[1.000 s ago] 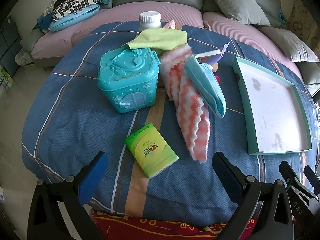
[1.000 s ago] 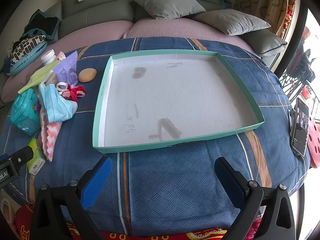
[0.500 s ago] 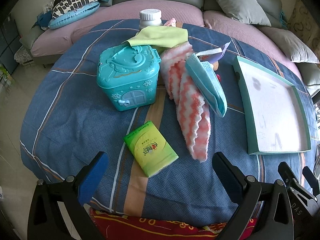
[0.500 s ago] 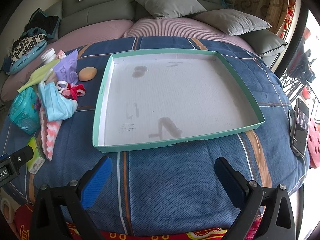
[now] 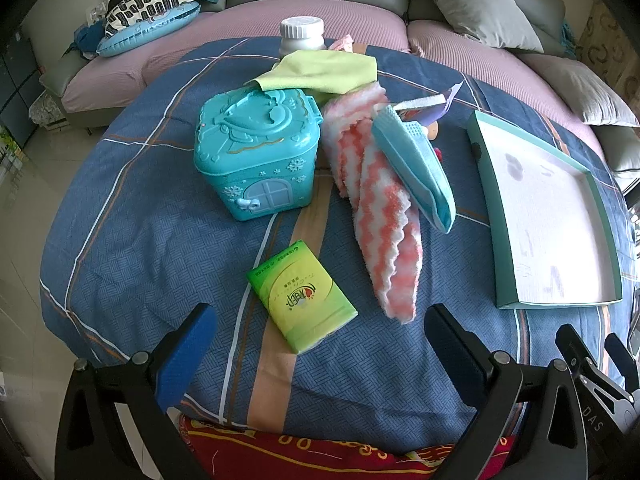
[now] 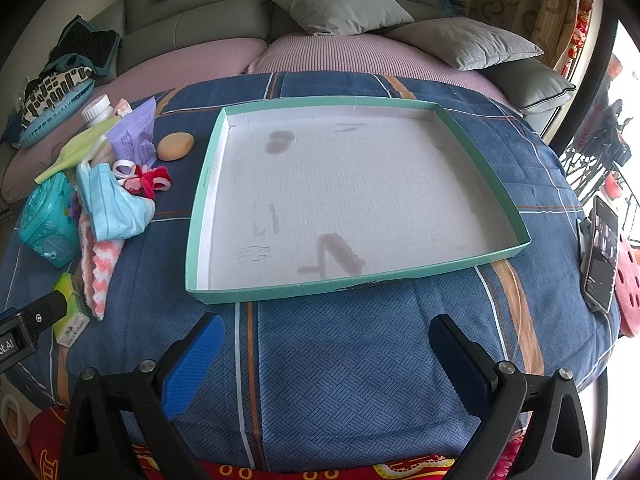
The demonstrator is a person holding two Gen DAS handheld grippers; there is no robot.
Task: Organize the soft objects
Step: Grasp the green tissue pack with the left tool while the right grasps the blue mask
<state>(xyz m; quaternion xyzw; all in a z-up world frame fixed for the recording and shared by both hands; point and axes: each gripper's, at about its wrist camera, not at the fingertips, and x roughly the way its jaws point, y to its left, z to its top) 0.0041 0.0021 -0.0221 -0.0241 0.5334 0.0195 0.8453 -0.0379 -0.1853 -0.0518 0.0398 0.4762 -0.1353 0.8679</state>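
Observation:
On the blue quilted table lies a pink-and-white zigzag cloth [image 5: 384,216] with a light blue face mask [image 5: 416,168] across it; both also show in the right wrist view, cloth [image 6: 98,268] and mask [image 6: 112,204]. A yellow-green cloth [image 5: 320,72] lies behind them. A green tissue pack [image 5: 302,296] lies just ahead of my left gripper [image 5: 320,352], which is open and empty. My right gripper [image 6: 324,356] is open and empty in front of the teal-rimmed white tray [image 6: 200,200], which holds nothing. The tray [image 5: 486,184] is at the right in the left wrist view.
A teal house-shaped plastic box [image 5: 256,152] stands left of the cloths. A white bottle [image 5: 302,36], a purple packet [image 6: 134,136], an egg-shaped object [image 6: 175,146] and red-white hair ties [image 6: 148,180] lie nearby. A phone [image 6: 600,256] is at the table's right edge. A sofa with cushions stands behind.
The left gripper has drawn back slightly, so the objects sit a little farther from it. The right view is almost unchanged.

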